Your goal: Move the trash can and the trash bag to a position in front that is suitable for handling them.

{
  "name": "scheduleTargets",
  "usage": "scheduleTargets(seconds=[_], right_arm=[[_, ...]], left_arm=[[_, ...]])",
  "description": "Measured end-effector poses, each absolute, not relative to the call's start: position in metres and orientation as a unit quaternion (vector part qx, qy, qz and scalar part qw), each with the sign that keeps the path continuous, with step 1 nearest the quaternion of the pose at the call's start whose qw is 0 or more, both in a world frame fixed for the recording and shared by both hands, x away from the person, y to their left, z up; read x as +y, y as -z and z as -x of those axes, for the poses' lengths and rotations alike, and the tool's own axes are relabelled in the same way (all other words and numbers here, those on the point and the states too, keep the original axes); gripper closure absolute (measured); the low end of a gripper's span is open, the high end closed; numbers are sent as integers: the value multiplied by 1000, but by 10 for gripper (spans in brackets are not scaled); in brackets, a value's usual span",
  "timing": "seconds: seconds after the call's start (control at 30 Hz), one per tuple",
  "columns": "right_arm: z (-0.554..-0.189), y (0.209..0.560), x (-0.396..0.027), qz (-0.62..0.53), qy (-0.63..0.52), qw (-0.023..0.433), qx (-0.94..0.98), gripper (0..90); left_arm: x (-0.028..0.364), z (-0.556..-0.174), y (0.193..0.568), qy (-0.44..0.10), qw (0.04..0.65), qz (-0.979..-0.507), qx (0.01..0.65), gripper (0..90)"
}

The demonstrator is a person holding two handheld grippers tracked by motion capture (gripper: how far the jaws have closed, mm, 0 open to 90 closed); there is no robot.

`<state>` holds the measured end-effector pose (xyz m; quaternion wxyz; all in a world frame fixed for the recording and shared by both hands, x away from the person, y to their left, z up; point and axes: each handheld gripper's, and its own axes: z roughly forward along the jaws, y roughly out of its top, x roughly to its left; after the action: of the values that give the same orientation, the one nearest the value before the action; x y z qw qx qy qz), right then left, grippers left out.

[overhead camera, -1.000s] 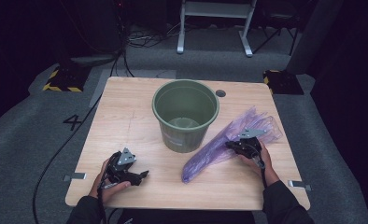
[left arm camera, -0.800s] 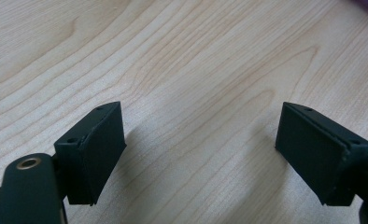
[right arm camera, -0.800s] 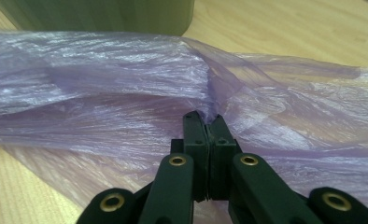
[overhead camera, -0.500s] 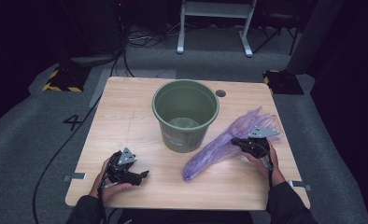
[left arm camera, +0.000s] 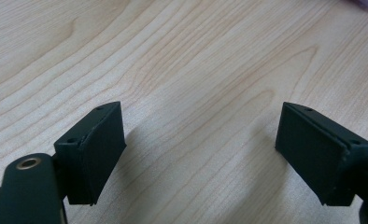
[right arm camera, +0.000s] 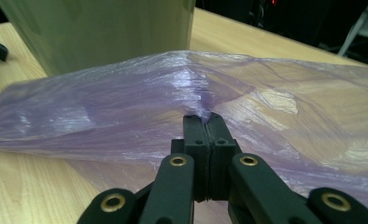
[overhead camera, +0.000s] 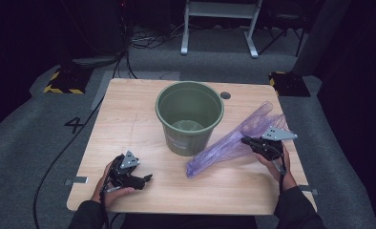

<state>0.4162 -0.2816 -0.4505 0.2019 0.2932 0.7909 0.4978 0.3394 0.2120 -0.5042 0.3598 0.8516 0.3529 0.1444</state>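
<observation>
A thin purple plastic bag [overhead camera: 229,143] lies stretched across the right half of the wooden table [overhead camera: 129,119], beside a green bucket [overhead camera: 190,114] standing upright in the middle. My right gripper [overhead camera: 245,141] is shut on a fold of the purple bag [right arm camera: 140,116] and lifts that part off the wood; its jaws are pressed together on the film, pinching it at the gripper [right arm camera: 204,120]. The bucket [right arm camera: 98,32] stands just behind the bag. My left gripper [overhead camera: 145,178] rests at the front left of the table, open, with bare wood between its pads [left arm camera: 102,144].
A dark round hole [overhead camera: 225,95] sits in the tabletop behind the bucket. Cables trail over the grey floor at the left. A white metal frame [overhead camera: 219,19] stands beyond the table's far edge.
My right gripper has risen and shifted to the right with the bag, pulling the film up off the table. The left gripper has stayed put.
</observation>
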Motion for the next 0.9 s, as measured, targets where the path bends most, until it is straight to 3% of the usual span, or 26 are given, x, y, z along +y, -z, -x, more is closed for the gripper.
scheduleTargets(seconds=[0.9], right_arm=[[-407, 420, -282, -259, -552, 225, 760, 900]], left_arm=[[212, -339, 504, -147, 358, -852, 352, 153]])
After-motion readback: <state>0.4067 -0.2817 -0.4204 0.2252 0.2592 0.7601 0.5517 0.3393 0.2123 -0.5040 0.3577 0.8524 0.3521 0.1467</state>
